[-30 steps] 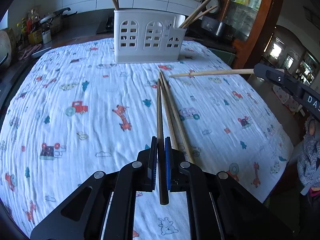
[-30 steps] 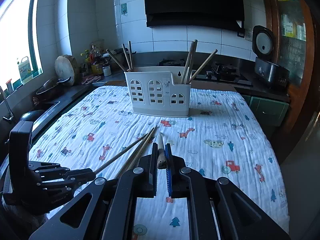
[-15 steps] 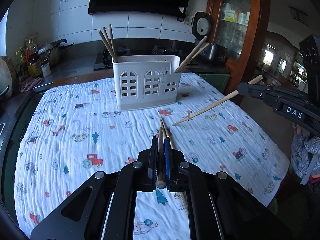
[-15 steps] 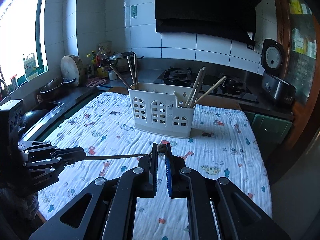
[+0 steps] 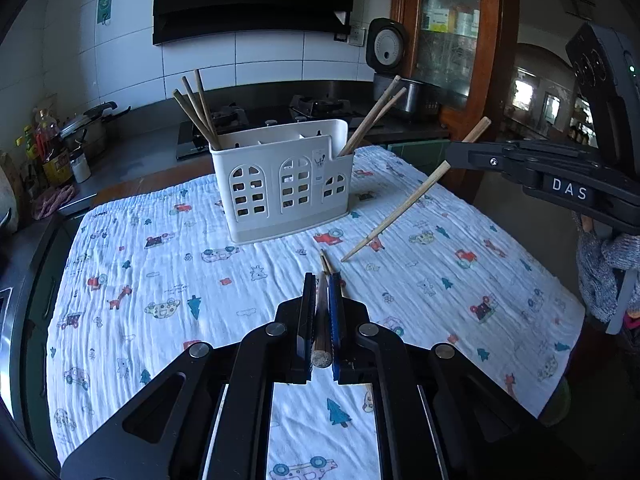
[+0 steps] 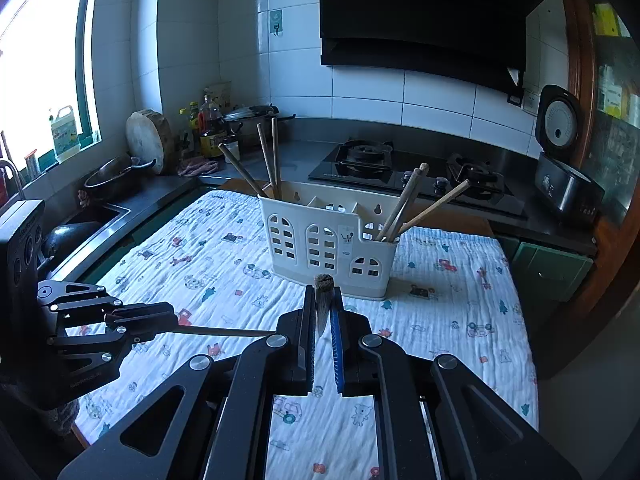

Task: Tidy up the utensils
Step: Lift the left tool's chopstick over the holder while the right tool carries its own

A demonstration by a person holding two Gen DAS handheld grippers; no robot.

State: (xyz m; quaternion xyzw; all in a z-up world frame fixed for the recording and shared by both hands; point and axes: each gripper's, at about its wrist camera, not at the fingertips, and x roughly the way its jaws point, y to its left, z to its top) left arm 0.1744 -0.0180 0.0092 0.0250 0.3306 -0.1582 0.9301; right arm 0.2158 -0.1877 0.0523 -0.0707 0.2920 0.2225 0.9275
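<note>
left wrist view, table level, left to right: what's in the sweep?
chopsticks in the left end of the caddy → white utensil caddy → chopsticks in its right end → chopstick held by the right gripper → right gripper

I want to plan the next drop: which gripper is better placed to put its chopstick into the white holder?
Probably right: the right gripper holds its chopstick tilted tip-down, while the left gripper's chopstick lies level. The holder faces both.

Left gripper [image 5: 321, 320] fingers clamped; right gripper [image 6: 323, 320] fingers clamped, both raised
</note>
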